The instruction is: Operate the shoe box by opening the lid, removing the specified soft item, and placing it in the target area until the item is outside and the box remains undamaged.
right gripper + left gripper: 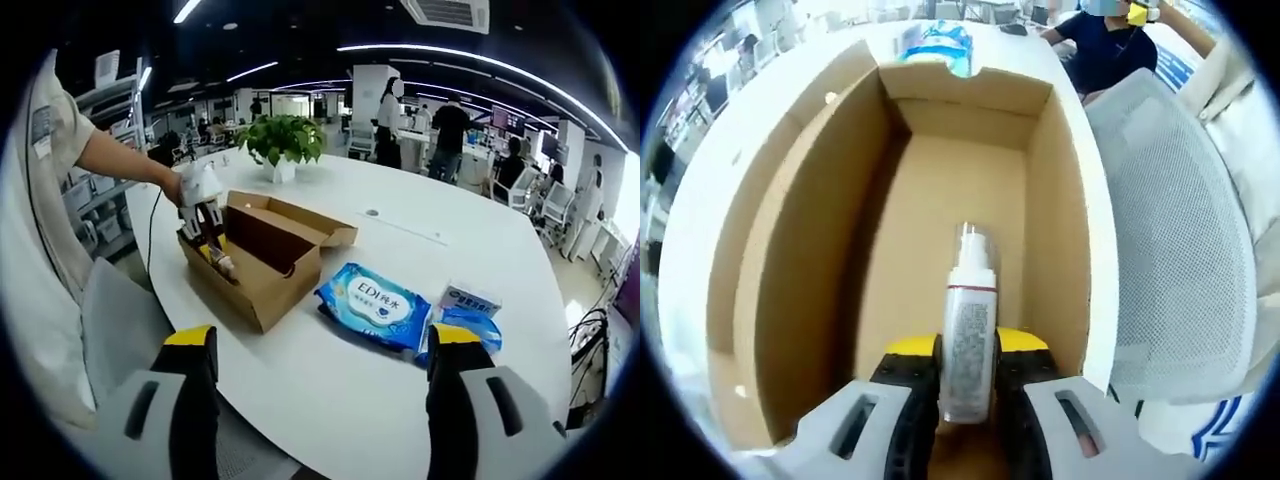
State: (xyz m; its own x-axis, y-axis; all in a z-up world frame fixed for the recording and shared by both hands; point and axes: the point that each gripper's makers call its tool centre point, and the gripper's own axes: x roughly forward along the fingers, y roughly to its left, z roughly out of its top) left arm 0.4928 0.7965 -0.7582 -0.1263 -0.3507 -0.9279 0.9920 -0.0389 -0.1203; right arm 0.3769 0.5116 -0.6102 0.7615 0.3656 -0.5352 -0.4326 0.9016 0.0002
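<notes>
Grey moulded tongs (pixel 965 385) with black inner arms and yellow tip pads; same grey-black-yellow build on the second pair (pixel 315 350). Pale short sleeve (pixel 45 140) with a small chest badge.

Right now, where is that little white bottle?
In the left gripper view the white bottle is inside the open cardboard box, clamped between the left gripper fingers, near the box's right wall.

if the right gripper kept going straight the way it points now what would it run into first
Probably the blue wipes pack lying on the white table, just ahead between the open right gripper jaws. Depth is hard to judge; angled lower, it would meet bare tabletop first.
</notes>
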